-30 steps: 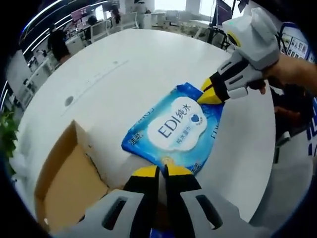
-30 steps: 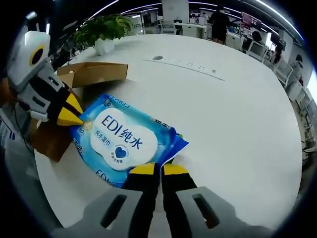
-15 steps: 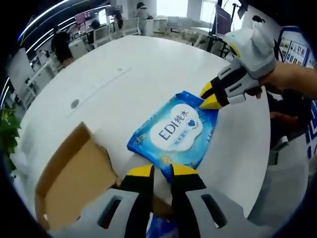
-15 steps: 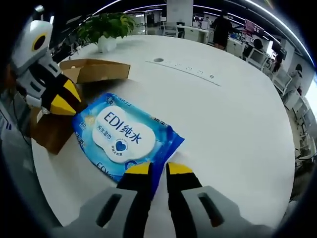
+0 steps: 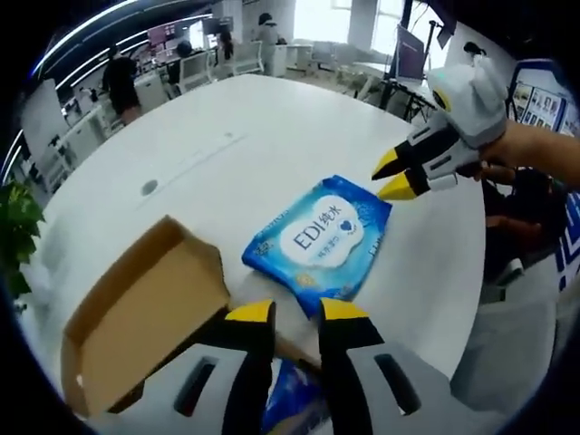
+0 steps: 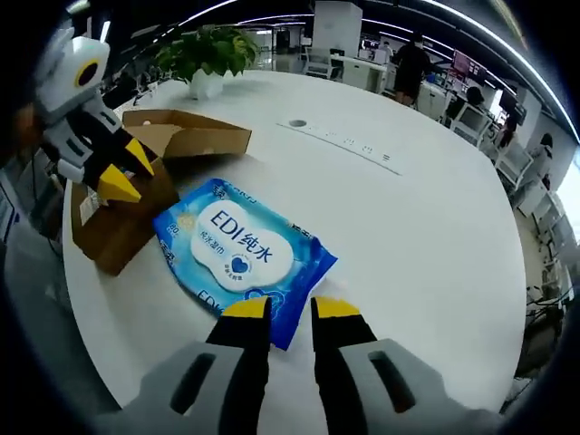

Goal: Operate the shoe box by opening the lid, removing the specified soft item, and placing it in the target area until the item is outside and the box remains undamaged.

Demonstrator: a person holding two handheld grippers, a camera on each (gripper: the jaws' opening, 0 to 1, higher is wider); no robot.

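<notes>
A blue wet-wipes pack (image 5: 319,236) (image 6: 240,258) with a white "EDI" label lies flat on the white round table (image 5: 227,118), free of both grippers. The brown cardboard shoe box (image 5: 145,317) (image 6: 122,227) stands open beside it, its lid flap (image 6: 195,136) folded out. My left gripper (image 5: 296,313) is open just short of the pack's near edge; in the right gripper view it hovers over the box (image 6: 127,170). My right gripper (image 6: 290,310) is open at the pack's opposite corner, seen raised above the pack's far end (image 5: 391,176). A second blue pack (image 5: 285,408) shows under my left jaws.
A potted plant (image 6: 204,54) (image 5: 14,227) stands at the table's edge beyond the box. A round cable port (image 5: 149,188) (image 6: 296,123) is set into the tabletop. A person's hand (image 5: 535,149) holds the right gripper. Office desks and people fill the background.
Both grippers have let go of the wipes pack's ends, opened and drawn back. The pack now rests on the table beside the box.
</notes>
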